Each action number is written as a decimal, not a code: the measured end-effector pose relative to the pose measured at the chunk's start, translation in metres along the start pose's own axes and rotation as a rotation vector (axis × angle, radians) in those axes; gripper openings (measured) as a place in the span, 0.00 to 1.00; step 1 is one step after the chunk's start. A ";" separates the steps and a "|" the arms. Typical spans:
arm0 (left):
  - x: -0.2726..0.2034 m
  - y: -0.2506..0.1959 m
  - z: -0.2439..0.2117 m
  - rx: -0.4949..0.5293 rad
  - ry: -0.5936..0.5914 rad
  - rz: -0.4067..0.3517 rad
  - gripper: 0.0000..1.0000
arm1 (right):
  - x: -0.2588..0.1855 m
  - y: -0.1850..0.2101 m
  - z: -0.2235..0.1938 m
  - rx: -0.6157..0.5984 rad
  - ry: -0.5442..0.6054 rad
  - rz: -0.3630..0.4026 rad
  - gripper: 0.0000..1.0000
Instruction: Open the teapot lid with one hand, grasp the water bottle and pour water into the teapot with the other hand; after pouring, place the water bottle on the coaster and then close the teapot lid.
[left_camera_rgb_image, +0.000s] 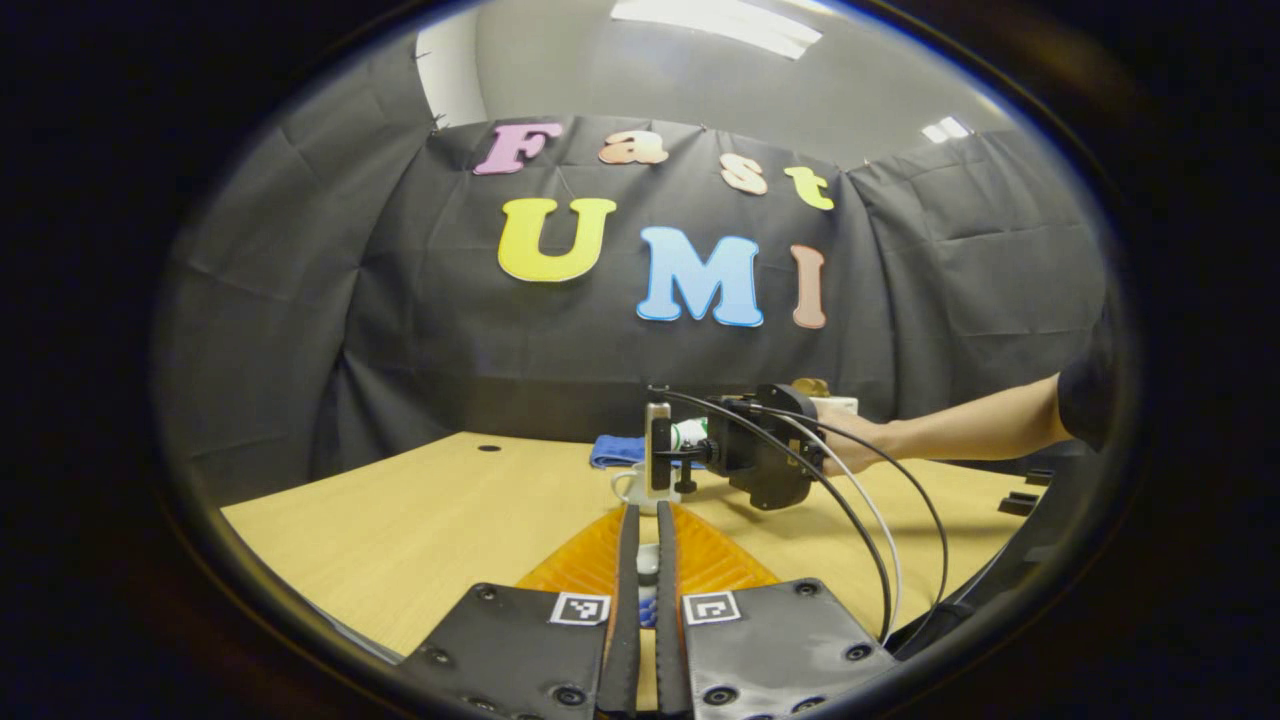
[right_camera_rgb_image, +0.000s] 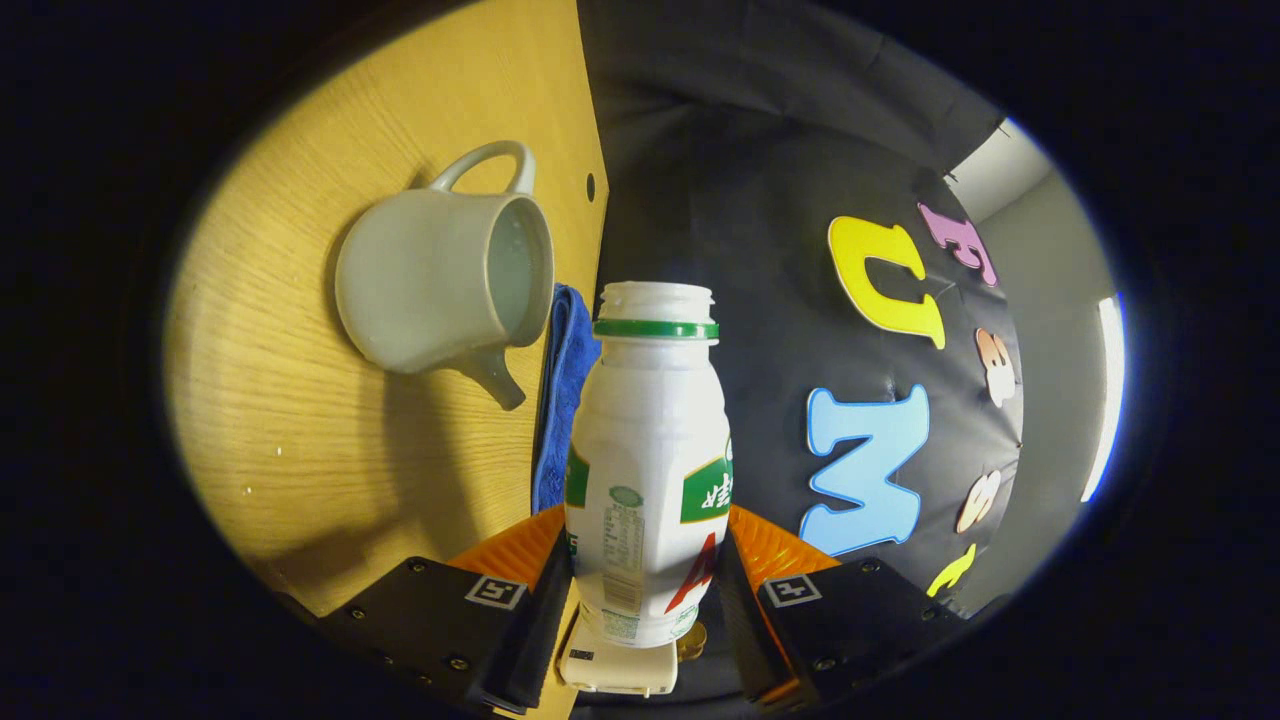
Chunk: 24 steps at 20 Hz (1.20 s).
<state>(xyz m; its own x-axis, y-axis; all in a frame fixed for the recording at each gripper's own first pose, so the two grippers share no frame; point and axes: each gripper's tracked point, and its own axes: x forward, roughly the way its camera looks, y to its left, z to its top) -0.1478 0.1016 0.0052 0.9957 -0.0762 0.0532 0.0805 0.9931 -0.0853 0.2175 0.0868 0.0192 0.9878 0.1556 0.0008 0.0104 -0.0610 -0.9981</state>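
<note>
In the right gripper view, the lidless teapot (right_camera_rgb_image: 440, 285) sits at upper left on the wooden surface (right_camera_rgb_image: 300, 430), a blue cloth (right_camera_rgb_image: 562, 400) just beside it; at centre the right claw (right_camera_rgb_image: 640, 590) clenches the open water bottle (right_camera_rgb_image: 650, 480). In the left gripper view, the left claw (left_camera_rgb_image: 647, 560) pinches a small white knob, low centre.

The left gripper view looks low and level across the desk (left_camera_rgb_image: 400, 520) toward the booth wall, while the right gripper view, rolled sideways and close, faces the teapot (right_camera_rgb_image: 440, 285); both share the teapot and blue cloth (right_camera_rgb_image: 560, 400).
</note>
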 end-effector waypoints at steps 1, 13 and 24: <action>0.001 -0.001 0.000 0.001 0.000 0.000 0.17 | 0.000 -0.002 0.000 -0.013 0.000 -0.005 0.69; 0.001 -0.001 -0.003 0.014 0.011 -0.002 0.12 | 0.002 -0.013 0.004 -0.163 -0.023 -0.046 0.71; 0.001 0.000 -0.004 0.017 0.013 0.000 0.17 | 0.005 -0.026 0.007 -0.249 -0.035 -0.073 0.71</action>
<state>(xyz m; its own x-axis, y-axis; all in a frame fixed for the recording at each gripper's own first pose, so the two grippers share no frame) -0.1462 0.1012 0.0015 0.9962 -0.0770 0.0400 0.0796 0.9945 -0.0684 0.2209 0.0958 0.0444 0.9772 0.2019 0.0657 0.1235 -0.2888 -0.9494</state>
